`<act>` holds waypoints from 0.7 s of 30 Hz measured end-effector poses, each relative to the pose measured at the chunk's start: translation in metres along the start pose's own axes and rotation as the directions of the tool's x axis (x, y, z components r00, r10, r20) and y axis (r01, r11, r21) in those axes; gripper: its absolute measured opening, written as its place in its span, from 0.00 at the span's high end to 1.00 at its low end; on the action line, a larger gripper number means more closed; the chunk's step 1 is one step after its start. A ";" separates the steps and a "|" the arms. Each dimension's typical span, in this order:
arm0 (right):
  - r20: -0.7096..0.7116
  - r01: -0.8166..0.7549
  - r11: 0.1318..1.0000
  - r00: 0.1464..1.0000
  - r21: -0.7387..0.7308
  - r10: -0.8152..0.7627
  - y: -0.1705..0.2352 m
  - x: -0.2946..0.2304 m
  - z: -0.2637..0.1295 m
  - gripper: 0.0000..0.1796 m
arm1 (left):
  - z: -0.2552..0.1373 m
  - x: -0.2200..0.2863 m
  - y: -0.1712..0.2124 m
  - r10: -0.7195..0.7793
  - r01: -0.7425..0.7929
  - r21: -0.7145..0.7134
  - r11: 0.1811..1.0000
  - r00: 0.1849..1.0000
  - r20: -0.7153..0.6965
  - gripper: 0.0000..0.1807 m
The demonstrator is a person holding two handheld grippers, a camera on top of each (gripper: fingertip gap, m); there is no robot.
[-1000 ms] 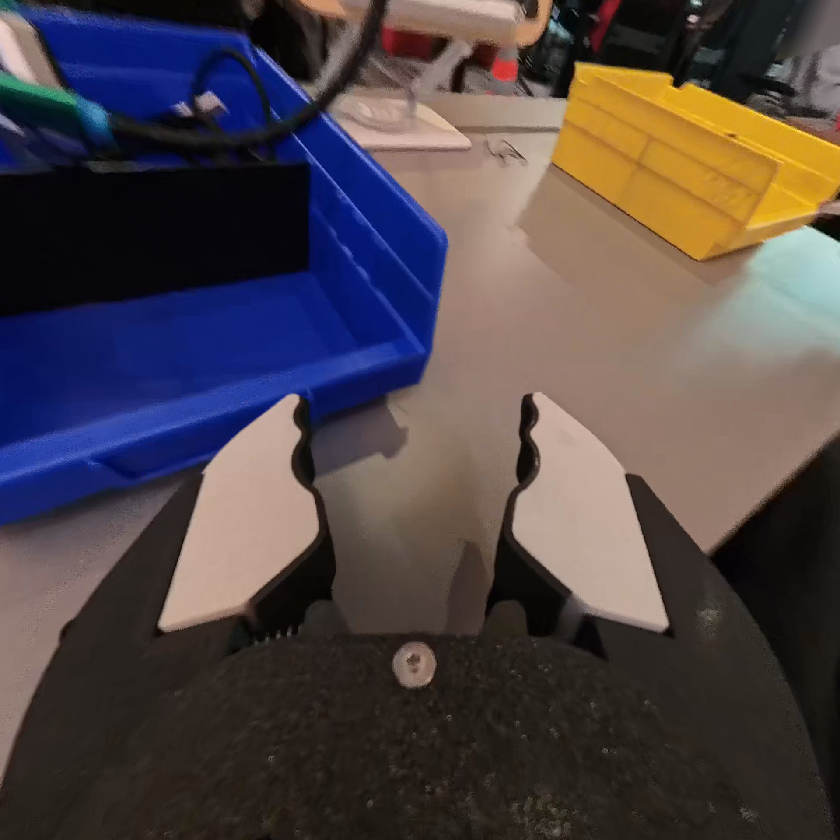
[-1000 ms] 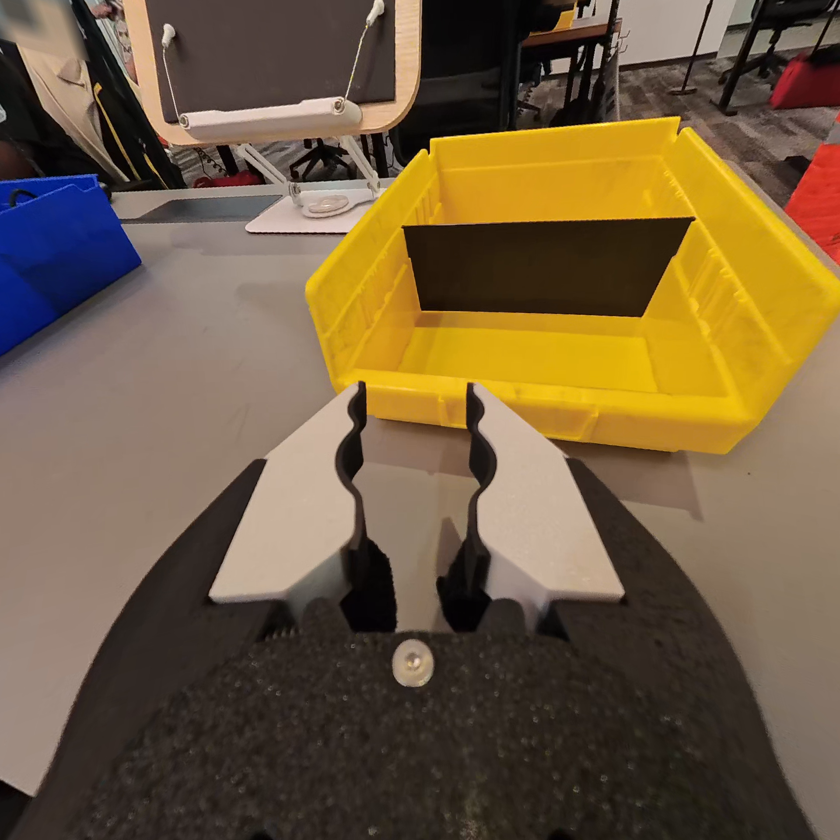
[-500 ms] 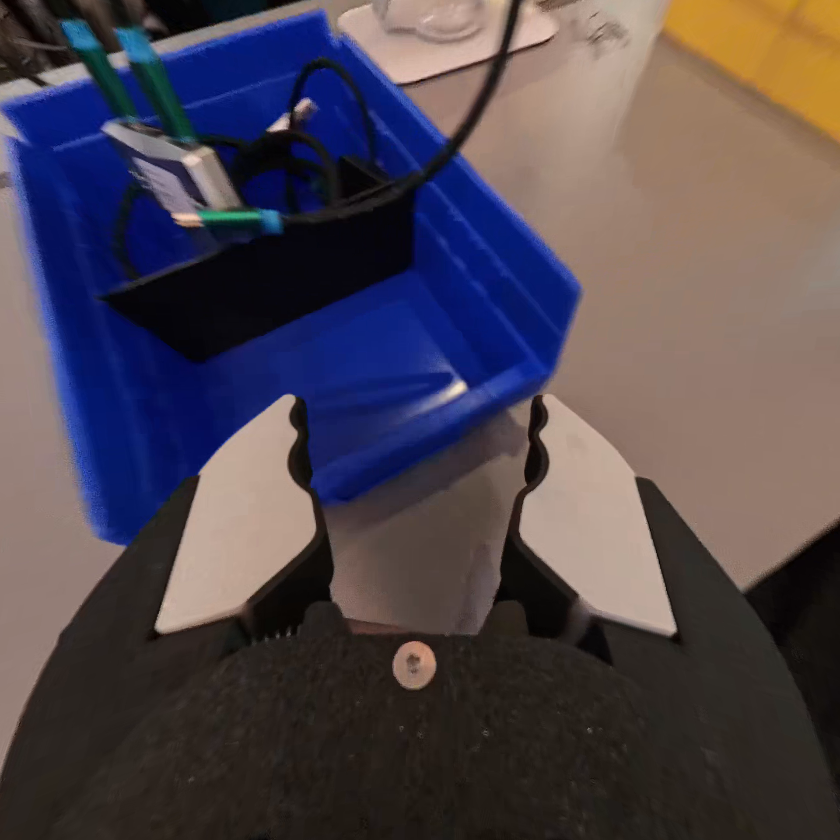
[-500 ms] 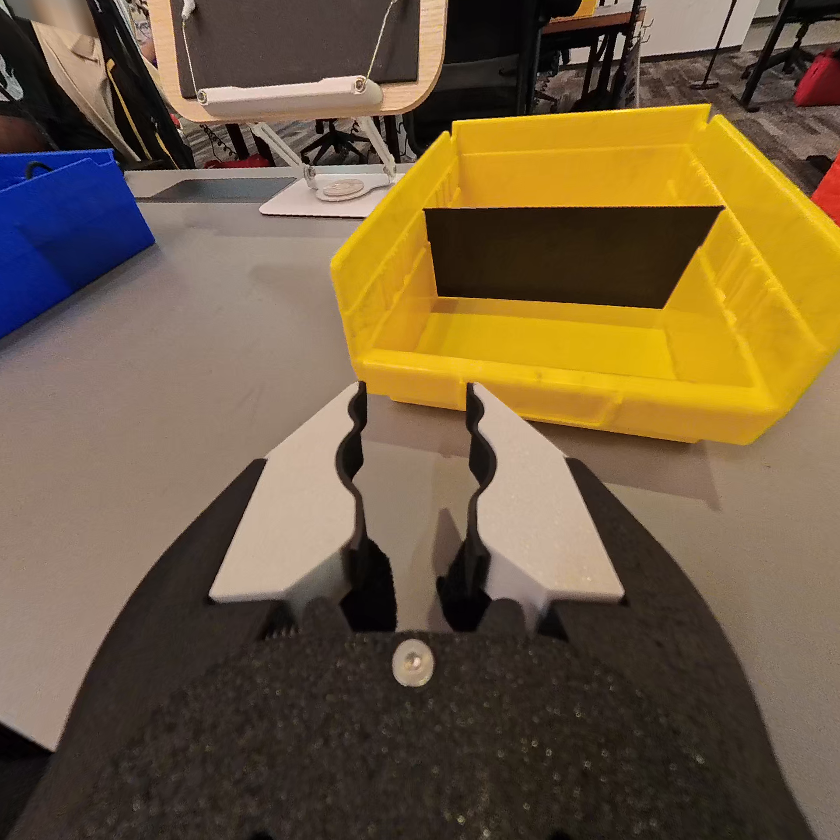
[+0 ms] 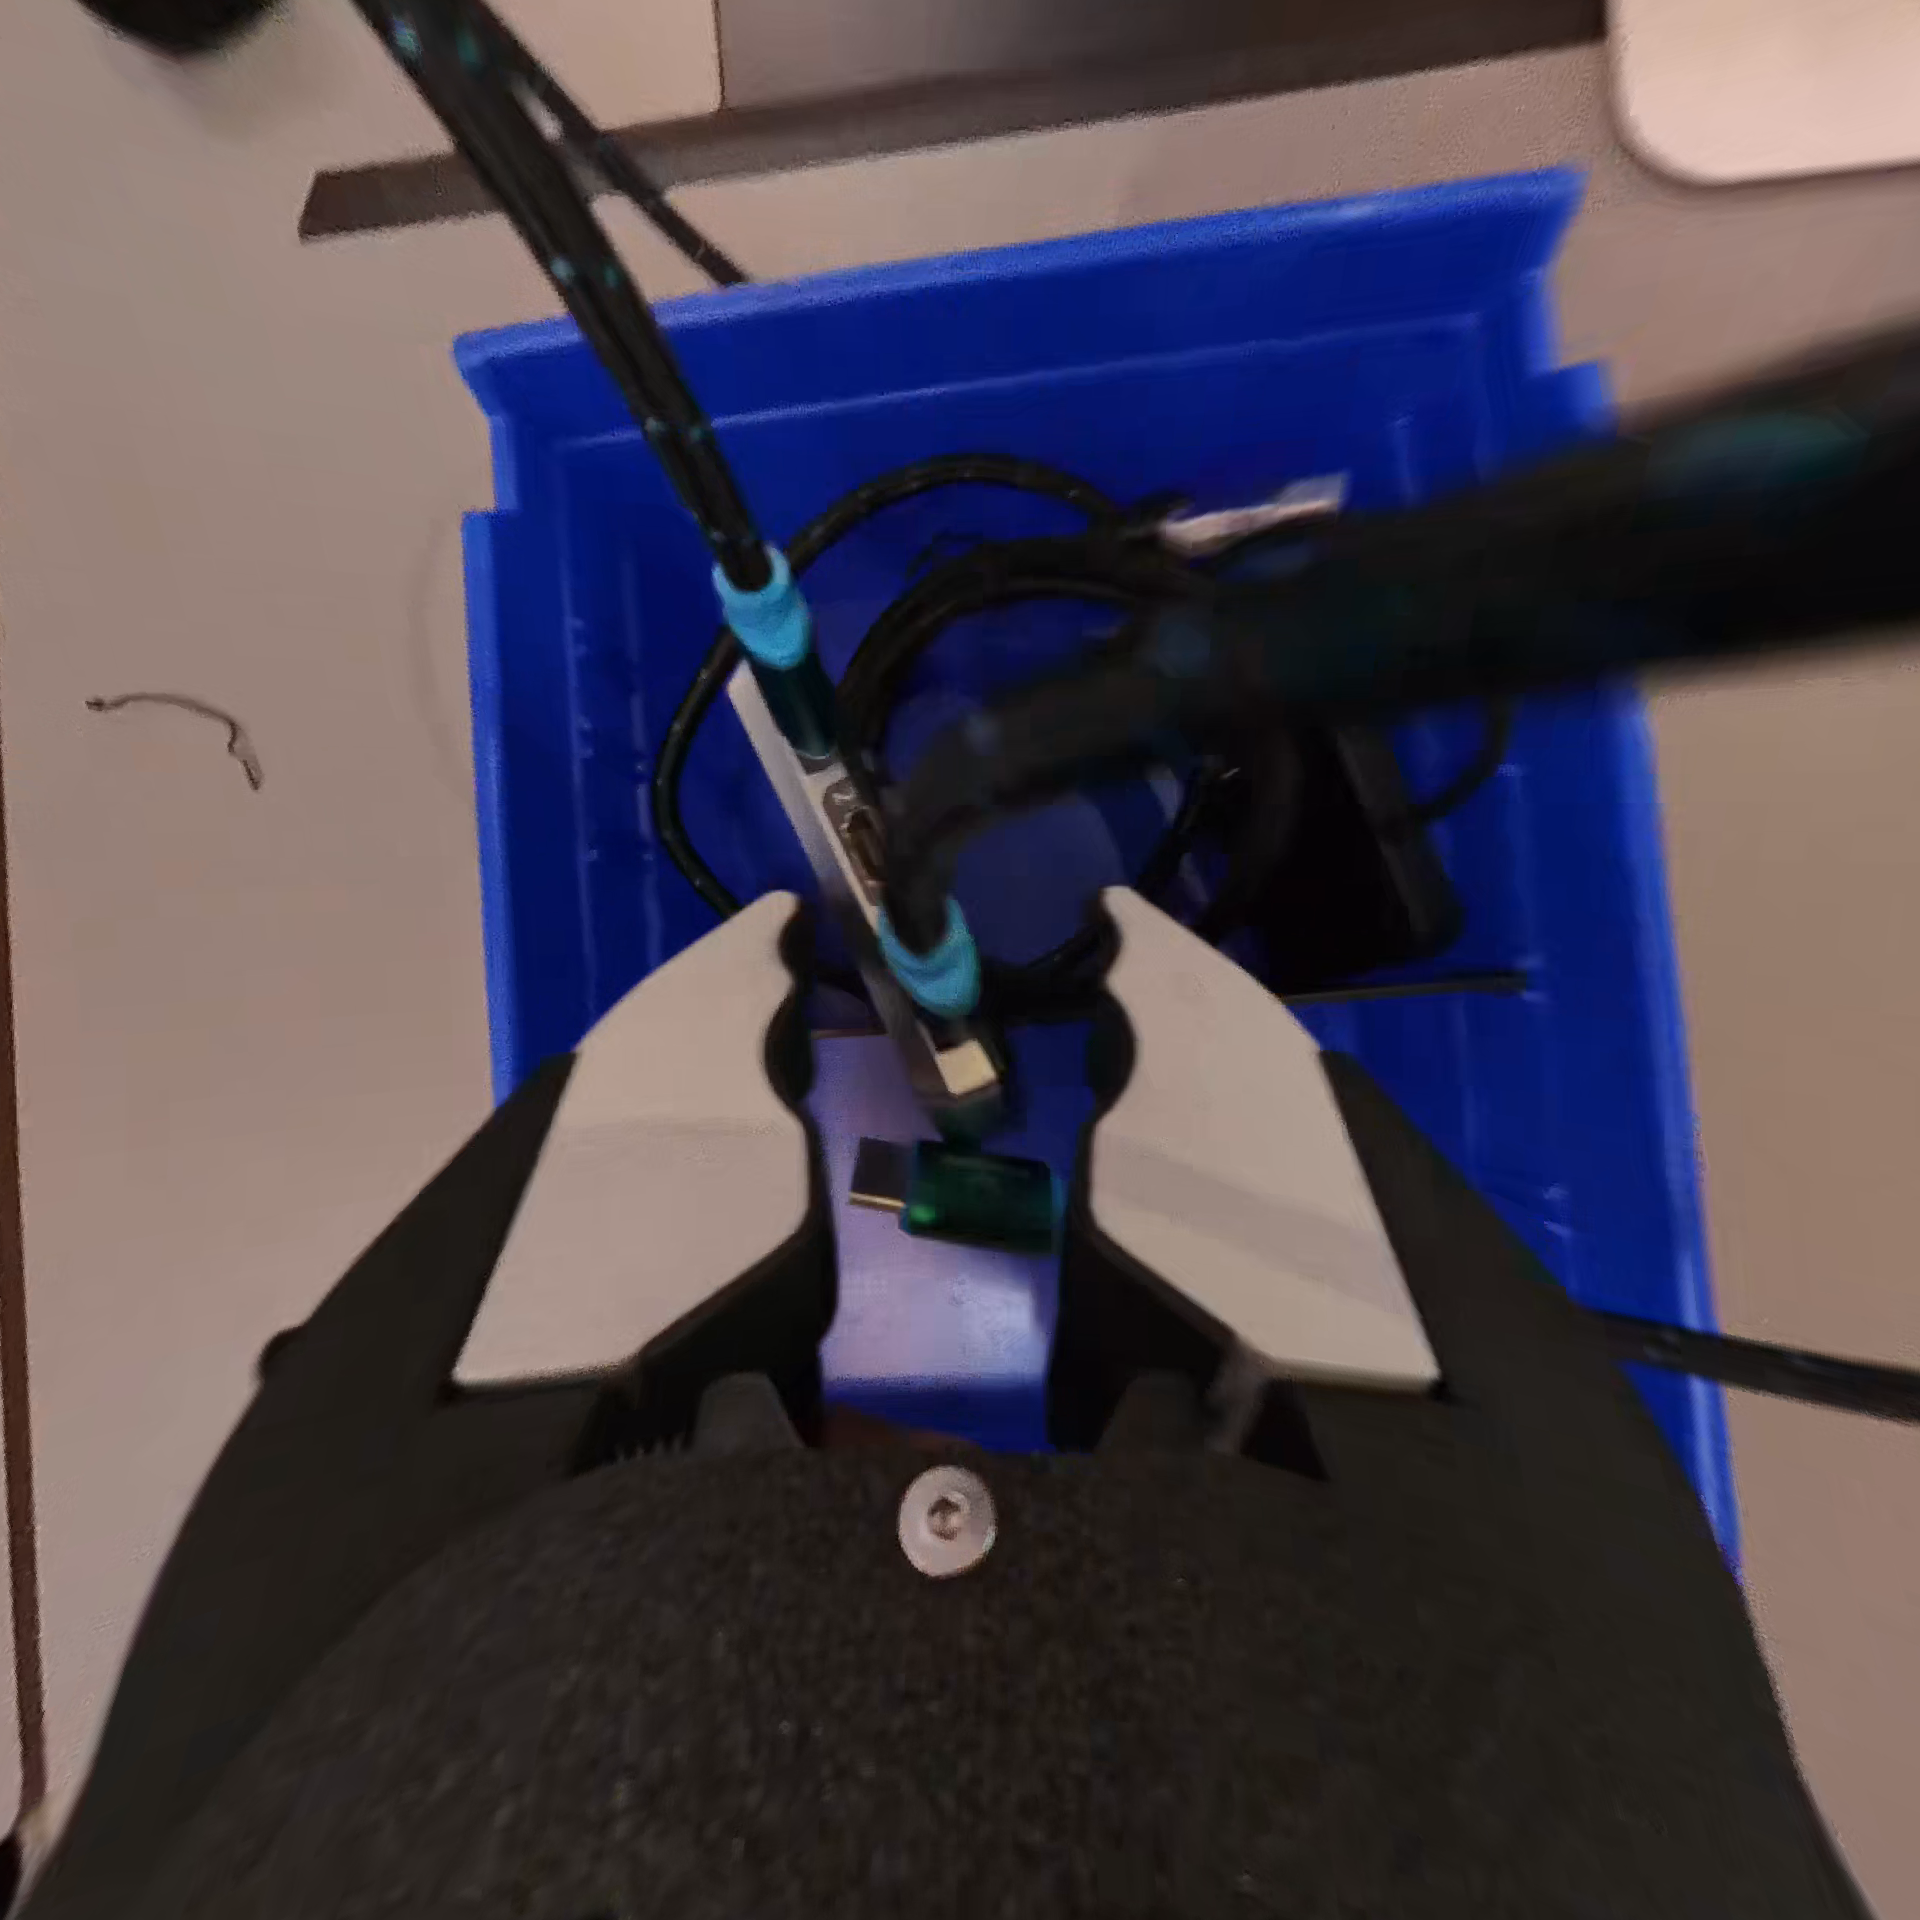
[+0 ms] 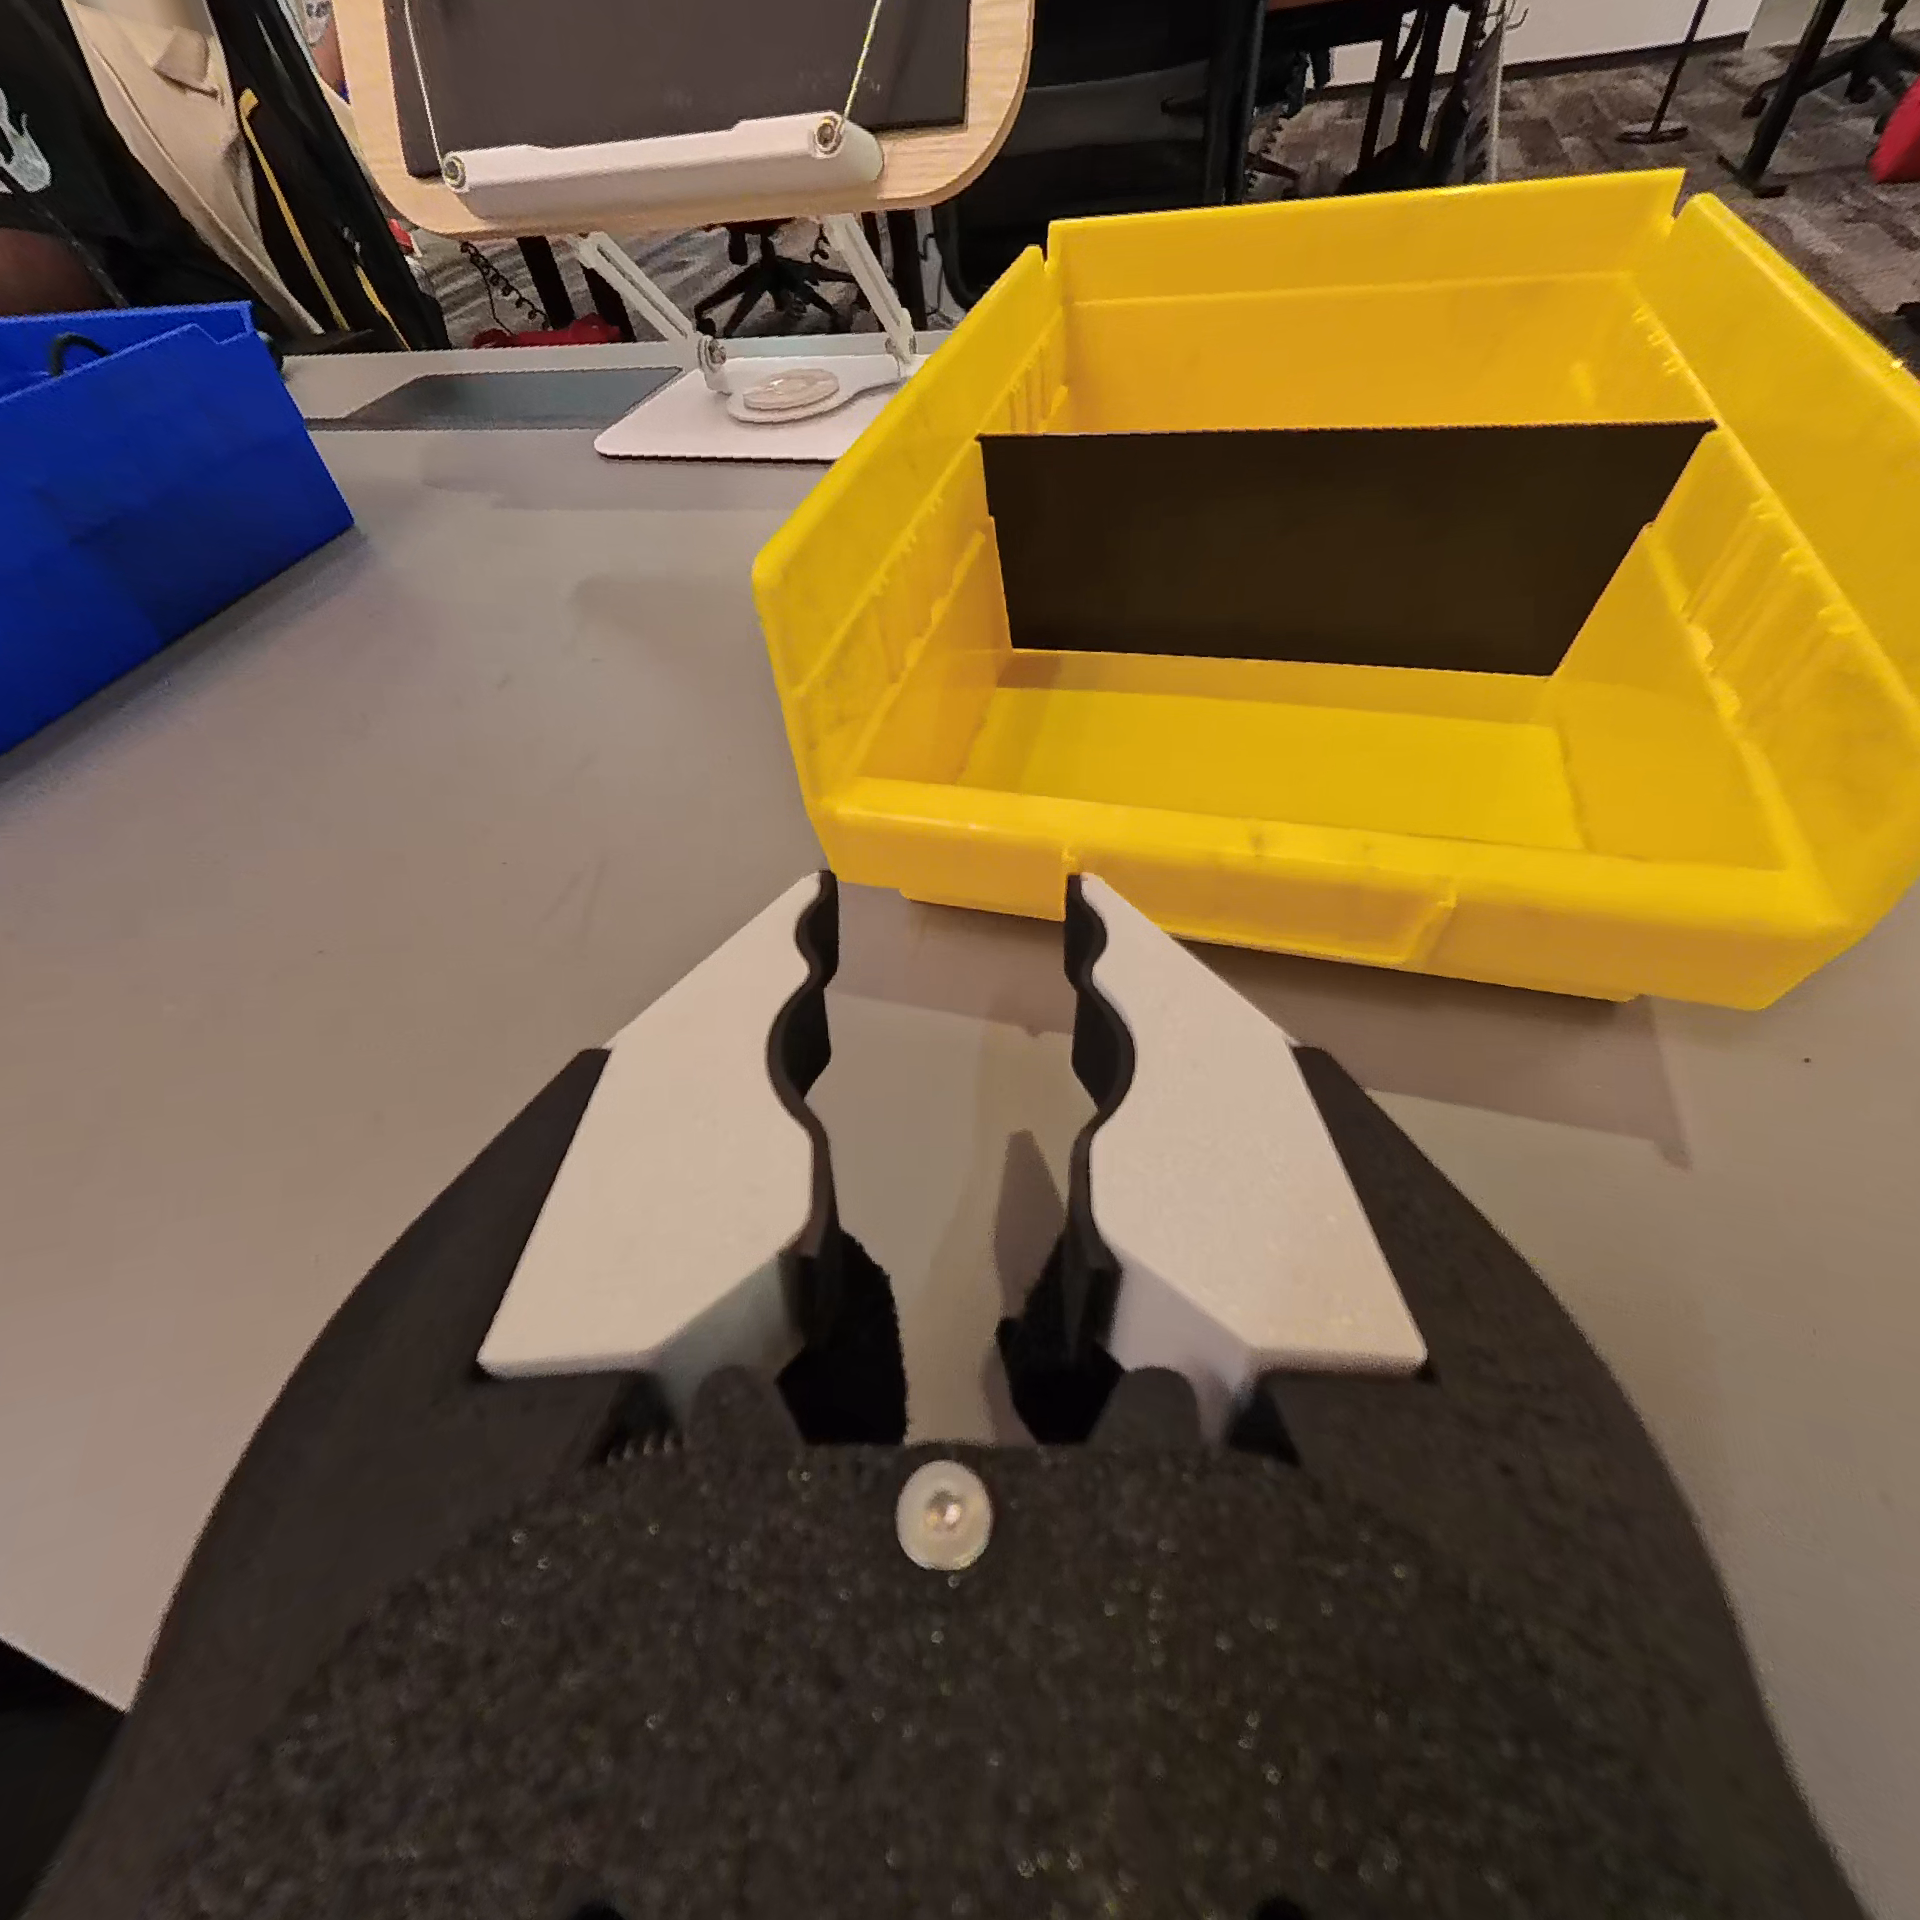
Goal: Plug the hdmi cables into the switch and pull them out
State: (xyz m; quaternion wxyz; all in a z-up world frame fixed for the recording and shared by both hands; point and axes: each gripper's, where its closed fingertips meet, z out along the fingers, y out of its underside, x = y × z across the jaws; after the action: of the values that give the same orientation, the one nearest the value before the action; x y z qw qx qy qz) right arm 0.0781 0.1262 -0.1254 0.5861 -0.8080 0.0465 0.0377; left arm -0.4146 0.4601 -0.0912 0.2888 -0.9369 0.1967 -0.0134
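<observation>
In the left wrist view I look straight down into a blue bin (image 5: pixel 540 727). A silver switch (image 5: pixel 831 821) stands tilted in it, with two black HDMI cables with teal collars (image 5: pixel 764 623) (image 5: pixel 930 961) at its edge. A loose green HDMI plug (image 5: pixel 977 1195) lies on the bin floor, metal tip bare. My left gripper (image 5: pixel 953 914) is open and empty, its fingertips either side of the switch's lower end. My right gripper (image 6: pixel 951 894) is open and empty, low over the grey table (image 6: pixel 416 831) before a yellow bin (image 6: pixel 1247 862).
Black cable coils (image 5: pixel 935 499) and a black block (image 5: pixel 1340 862) fill the blue bin's far part. A thick blurred cable (image 5: pixel 1558 551) crosses from the right. The yellow bin holds a black divider (image 6: pixel 1330 551). The blue bin (image 6: pixel 135 520) stands left; a wooden-framed stand (image 6: pixel 675 156) behind. About 60 cm separates my left fingertips from my right. About 5 cm separates my left fingertips from the loose green HDMI plug (image 5: pixel 977 1195).
My left gripper has risen and moved over the blue bin, now pointing down with its fingers around the switch. My right gripper has hardly moved; its view has shifted slightly.
</observation>
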 end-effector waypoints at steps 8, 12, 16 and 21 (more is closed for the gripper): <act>0.005 -0.026 1.000 1.000 -0.003 0.026 0.001 0.003 -0.001 0.76 | -0.030 -0.019 -0.019 -0.012 0.008 0.118 0.993 0.999 0.031 0.88; 0.018 -0.027 1.000 0.999 -0.007 0.027 0.001 -0.001 0.001 0.76 | -0.091 -0.016 -0.058 -0.033 0.058 0.302 0.951 0.996 -0.087 0.88; 0.018 0.004 1.000 1.000 -0.005 -0.004 0.000 -0.006 0.001 0.76 | -0.176 -0.002 -0.105 -0.046 0.218 0.521 0.826 0.945 -0.323 0.89; 0.014 0.041 0.999 0.999 0.012 -0.041 -0.002 -0.010 -0.001 0.76 | -0.270 0.027 -0.134 0.077 0.335 0.689 0.643 0.867 -0.493 0.89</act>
State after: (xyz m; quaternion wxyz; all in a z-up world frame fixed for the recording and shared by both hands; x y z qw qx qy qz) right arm 0.0685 0.1264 -0.1217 0.5919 -0.8050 0.0262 0.0310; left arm -0.3788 0.4060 0.2046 0.5919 -0.7079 0.1680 -0.3468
